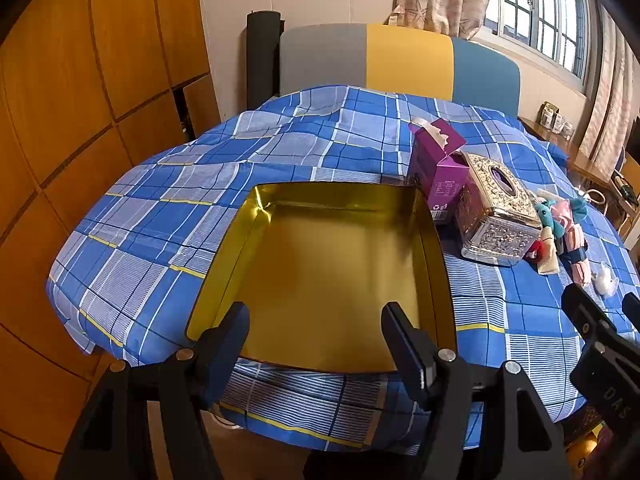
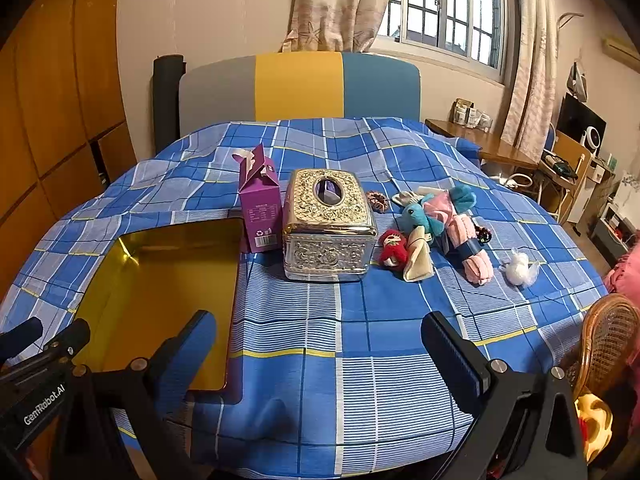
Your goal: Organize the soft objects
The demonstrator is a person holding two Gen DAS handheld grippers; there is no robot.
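Item: we held left gripper (image 1: pixel 316 320) spread, empty, over bare gold tin (image 1: pixel 256 248) awaiting fill; right gripper (image 2: pixel 320 332) likewise spread, facing soft toys (image 2: pixel 432 232) heaped beside tissue box (image 2: pixel 328 228).

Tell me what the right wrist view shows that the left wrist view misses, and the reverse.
Only the right wrist view: the brown scrunchie behind the toys, and the wicker chair.
Only the left wrist view: the gold tin's whole empty inside and all four walls.
Both: the purple carton, ornate tissue box, blue elephant plush, pink rolled cloth, and both grippers, right gripper and left gripper, jaws open and empty.
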